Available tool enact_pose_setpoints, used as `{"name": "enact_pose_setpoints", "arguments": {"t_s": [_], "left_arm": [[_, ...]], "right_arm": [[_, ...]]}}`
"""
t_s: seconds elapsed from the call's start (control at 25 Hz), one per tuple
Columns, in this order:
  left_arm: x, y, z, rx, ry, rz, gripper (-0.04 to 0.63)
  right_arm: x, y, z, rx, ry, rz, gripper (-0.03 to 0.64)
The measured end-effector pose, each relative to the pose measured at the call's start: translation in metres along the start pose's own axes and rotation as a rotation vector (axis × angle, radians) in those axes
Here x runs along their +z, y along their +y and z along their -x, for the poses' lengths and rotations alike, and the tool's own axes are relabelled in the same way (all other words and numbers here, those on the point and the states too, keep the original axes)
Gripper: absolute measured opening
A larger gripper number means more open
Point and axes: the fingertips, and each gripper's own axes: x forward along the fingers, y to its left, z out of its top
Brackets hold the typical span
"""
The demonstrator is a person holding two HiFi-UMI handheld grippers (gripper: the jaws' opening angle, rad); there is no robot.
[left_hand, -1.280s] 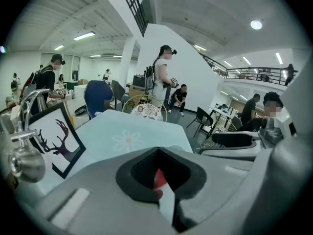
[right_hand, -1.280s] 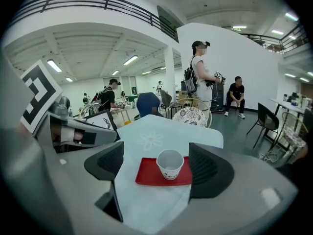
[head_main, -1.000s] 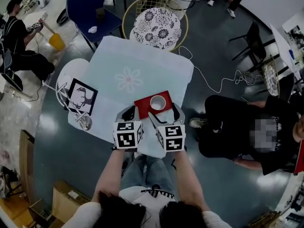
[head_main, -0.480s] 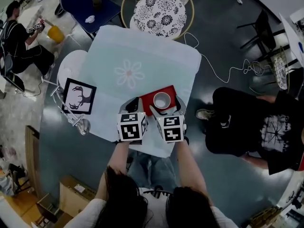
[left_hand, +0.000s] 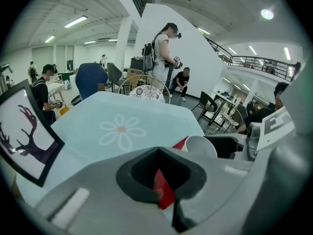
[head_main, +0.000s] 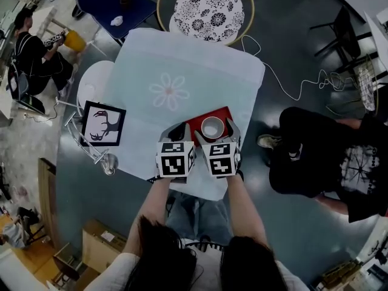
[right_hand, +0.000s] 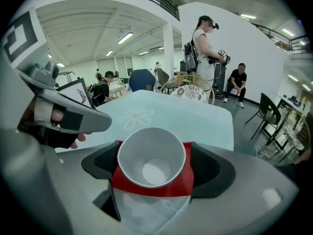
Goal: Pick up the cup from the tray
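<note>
A white paper cup [head_main: 212,127] stands upright on a small red tray [head_main: 199,119] near the front edge of the pale blue table [head_main: 182,59]. My right gripper [head_main: 213,132] is open, and its dark pads [right_hand: 100,164] flank the cup [right_hand: 151,163] on both sides, over the tray [right_hand: 151,194]. My left gripper [head_main: 180,132] is at the tray's left edge. In the left gripper view its jaws [left_hand: 159,180] are shut on a red corner of the tray [left_hand: 164,194], with the cup [left_hand: 201,147] just to the right.
A framed deer picture [head_main: 103,124] and a wire stand with a glass [head_main: 109,161] sit at the table's left edge. A patterned round chair [head_main: 209,11] is beyond the table. A person [head_main: 327,156] sits on the right, and a cable [head_main: 291,93] lies on the floor.
Both grippers have moved forward to the tray. The right jaws now sit either side of the cup, and the left gripper has reached the tray's left edge.
</note>
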Motion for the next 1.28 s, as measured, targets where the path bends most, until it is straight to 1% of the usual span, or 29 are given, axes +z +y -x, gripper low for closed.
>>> {"name": "enact_pose_setpoints", "arguments": {"t_s": [0.08,0.12,0.24,0.32,0.48,0.68,0.8,0.92,1.28], "left_arm": [[-0.004,0.001,-0.002,-0.008,0.016,0.004,0.0],[-0.007,0.0,-0.004,-0.016,0.026,0.005,0.0],[-0.014,-0.004,-0.005,-0.027,0.046,-0.002,0.0],[-0.014,-0.005,-0.005,-0.023,0.043,-0.002,0.0],[-0.007,-0.005,-0.002,-0.017,0.011,0.012,0.0],[-0.005,-0.008,0.009,-0.021,-0.025,0.012,0.0],[-0.005,-0.013,0.018,-0.022,-0.033,0.012,0.0],[-0.002,-0.019,0.025,-0.031,-0.046,-0.004,0.001],[-0.014,-0.034,0.042,-0.037,-0.056,-0.01,0.0]], "right_arm": [[0.001,-0.001,0.0,-0.007,-0.007,0.011,0.435],[0.002,0.0,0.0,-0.007,-0.012,0.015,0.399],[0.002,0.002,0.003,0.004,-0.014,0.033,0.395],[0.001,0.003,0.005,0.006,-0.018,0.044,0.393],[0.006,0.004,0.01,0.013,-0.032,0.031,0.391],[0.016,0.009,0.027,0.016,-0.078,0.043,0.39],[0.013,0.009,0.04,0.023,-0.073,0.05,0.388],[0.01,0.008,0.053,0.013,-0.074,0.051,0.387],[-0.007,0.005,0.087,-0.016,-0.083,0.042,0.385]]}}
